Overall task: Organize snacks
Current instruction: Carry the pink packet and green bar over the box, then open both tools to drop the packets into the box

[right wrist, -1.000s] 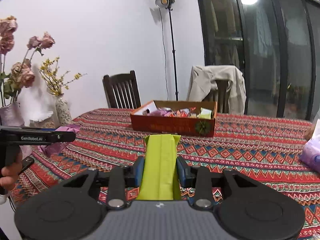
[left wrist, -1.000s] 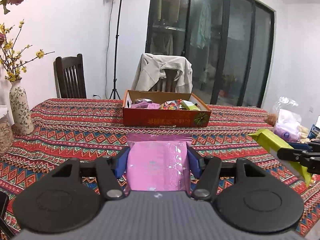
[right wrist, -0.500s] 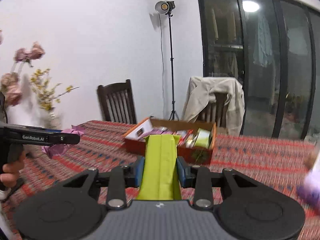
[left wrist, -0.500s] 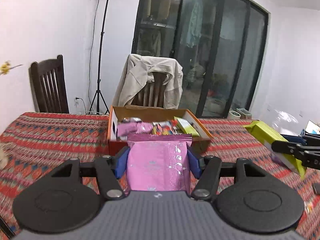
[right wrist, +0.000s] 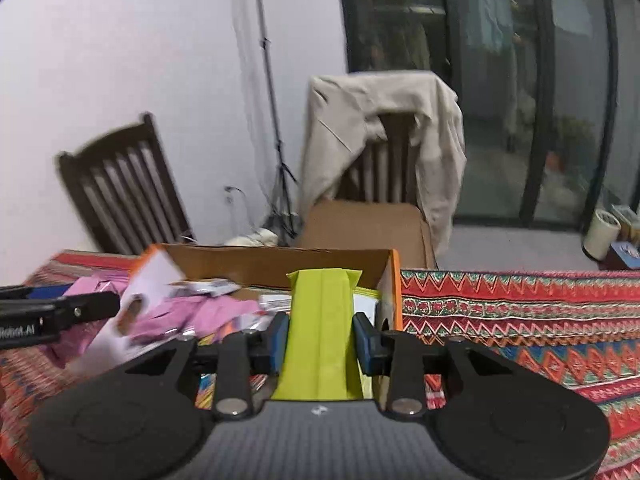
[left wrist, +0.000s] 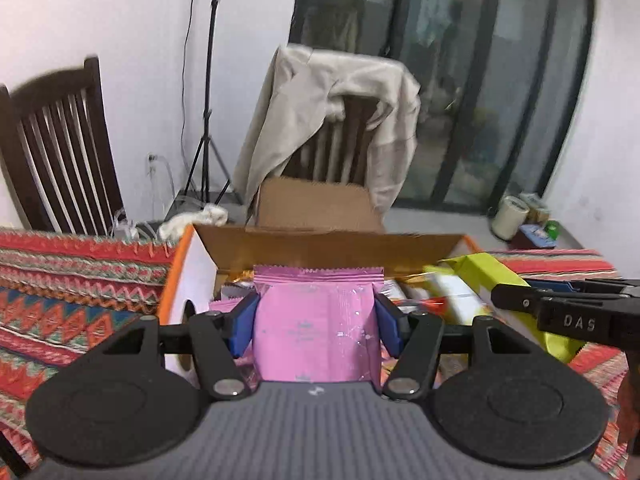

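a: what's in the left gripper?

b: its jaws stand fairly wide, and the blue pads are clamped on both sides of a flat pink foil snack packet with a crimped top edge. the packet stands upright between them, over the near part of the orange cardboard box with a plain brown inside.

a: and the right gripper?

b: its jaws are drawn in narrow, pinching a long lime-green folded paper-like packet. that packet points forward over the right end of the same box, close to its orange right wall.

a: what is already in the box?

b: a heap of small wrappers, mostly pink, with some white and coloured ones; blur hides the details. in the left view the right gripper comes in from the right edge with the green packet over the box's right side.

a: and around it?

b: the box sits on a desk covered by a red zigzag-patterned woven cloth. behind are a dark wooden slatted chair, a second chair draped with a beige jacket, a black light-stand tripod and dark glass doors.
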{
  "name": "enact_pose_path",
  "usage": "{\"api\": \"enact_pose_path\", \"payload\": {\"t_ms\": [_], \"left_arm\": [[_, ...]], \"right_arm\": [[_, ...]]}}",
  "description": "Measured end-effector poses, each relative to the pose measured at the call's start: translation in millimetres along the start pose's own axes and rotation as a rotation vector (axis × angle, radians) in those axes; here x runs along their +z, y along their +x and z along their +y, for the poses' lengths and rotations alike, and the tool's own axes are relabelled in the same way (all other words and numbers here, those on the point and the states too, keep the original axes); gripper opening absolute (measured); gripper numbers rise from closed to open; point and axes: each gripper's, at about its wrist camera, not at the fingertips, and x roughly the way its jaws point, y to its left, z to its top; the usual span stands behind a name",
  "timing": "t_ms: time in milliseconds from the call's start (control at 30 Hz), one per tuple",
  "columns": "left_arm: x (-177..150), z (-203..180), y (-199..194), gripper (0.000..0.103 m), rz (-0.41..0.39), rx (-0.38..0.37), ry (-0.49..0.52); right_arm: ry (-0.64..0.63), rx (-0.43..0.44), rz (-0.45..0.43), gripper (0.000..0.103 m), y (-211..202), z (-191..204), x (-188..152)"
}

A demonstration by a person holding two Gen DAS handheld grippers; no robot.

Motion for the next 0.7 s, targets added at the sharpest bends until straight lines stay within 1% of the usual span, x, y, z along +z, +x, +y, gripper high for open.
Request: {"api": "enact_pose_path", "payload": {"t_ms": [100, 200, 233, 300, 333, 400, 500, 600, 667, 700], "left_arm": [[-5.2, 3.4, 35.8, 0.062, 0.049, 0.004, -0.015], [-8.7, 2.8, 55.0, 0.064, 0.081, -0.022, -0.003], [-9.7, 2.1, 58.0, 0.072, 0.081, -0.031, 0.003], [-9.7, 1.7, 60.3, 0.076, 0.066, -0.032, 0.003], [-8.6, 3.9, 58.0, 0.080, 0.064, -0.044, -0.001], [-5.0, 8.4, 51.8, 0.082, 0.054, -0.048, -0.011], [1.0, 13.5, 31.9, 0.083, 0.031, -0.040, -0.009], [8.3, 13.0, 10.5, 0.084, 0.021, -0.020, -0.005], [12.3, 13.5, -9.6, 0.085, 0.020, -0.004, 0.001], [14.3, 13.6, -19.8, 0.085, 0.022, 0.006, 0.009]], "right_arm": [[-0.033, -0.026, 0.045, 0.034, 44.0, 10.9, 0.6], [-0.034, 0.005, 0.110, 0.034, 79.4, 20.6, 0.6], [-0.018, 0.047, 0.126, 0.034, 88.0, 21.8, 0.6], [0.001, 0.087, 0.148, 0.041, 96.3, 22.5, 1.0], [0.009, 0.089, 0.145, 0.041, 98.0, 21.8, 0.7], [0.025, 0.098, 0.132, 0.053, 94.8, 18.0, -0.2], [0.050, 0.110, 0.103, 0.056, 79.8, 10.7, 2.8], [0.020, 0.085, 0.069, 0.062, 51.9, 9.6, 10.8], [0.000, 0.079, 0.066, 0.066, 33.1, 9.9, 15.6], [-0.011, 0.072, 0.059, 0.066, 22.8, 9.4, 18.2]]}}
